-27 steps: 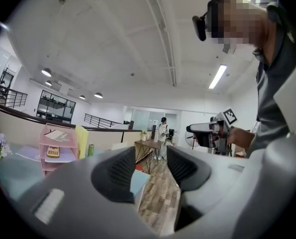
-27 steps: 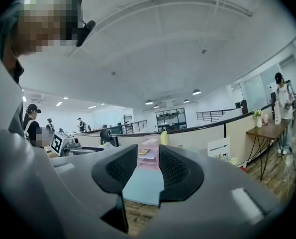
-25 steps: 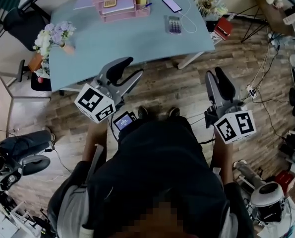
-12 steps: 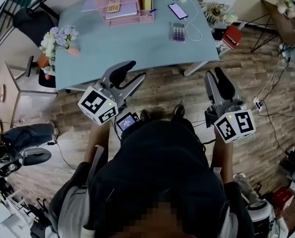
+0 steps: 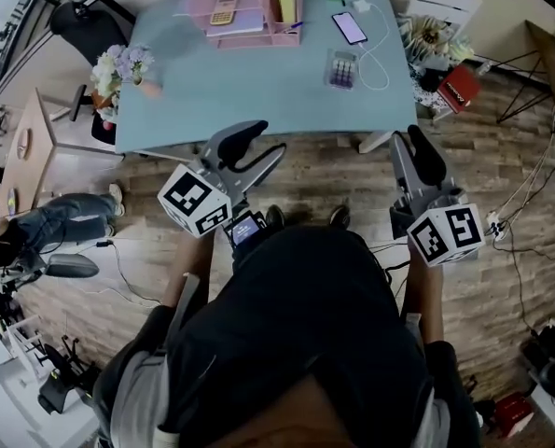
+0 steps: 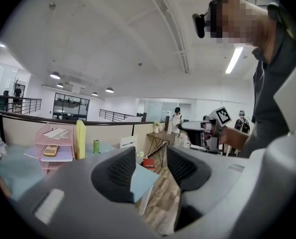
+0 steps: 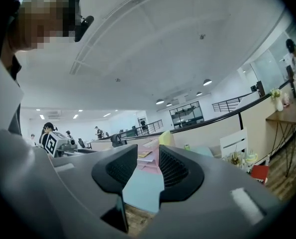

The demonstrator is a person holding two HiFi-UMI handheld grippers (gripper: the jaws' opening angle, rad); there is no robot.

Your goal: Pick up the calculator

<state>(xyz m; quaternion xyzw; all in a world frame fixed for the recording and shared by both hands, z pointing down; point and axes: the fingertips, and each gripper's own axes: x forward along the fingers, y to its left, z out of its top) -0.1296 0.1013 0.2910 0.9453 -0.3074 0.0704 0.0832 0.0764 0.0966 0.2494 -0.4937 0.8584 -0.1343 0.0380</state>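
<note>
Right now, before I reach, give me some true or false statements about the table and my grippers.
1. The left gripper and right gripper are both open and empty. True.
2. The grey calculator lies on the floor. False: it lies on the blue table.
3. A yellow calculator sits in the pink tray. True.
4. The right gripper holds the phone. False: the phone lies on the table.

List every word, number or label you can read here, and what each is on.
No readable text in any view.
Grey calculator on the light-blue table: key markings too small.
Small lit screen by the person's waist: blurred.
Black-and-white marker cubes: square patterns only, no lettering.
</note>
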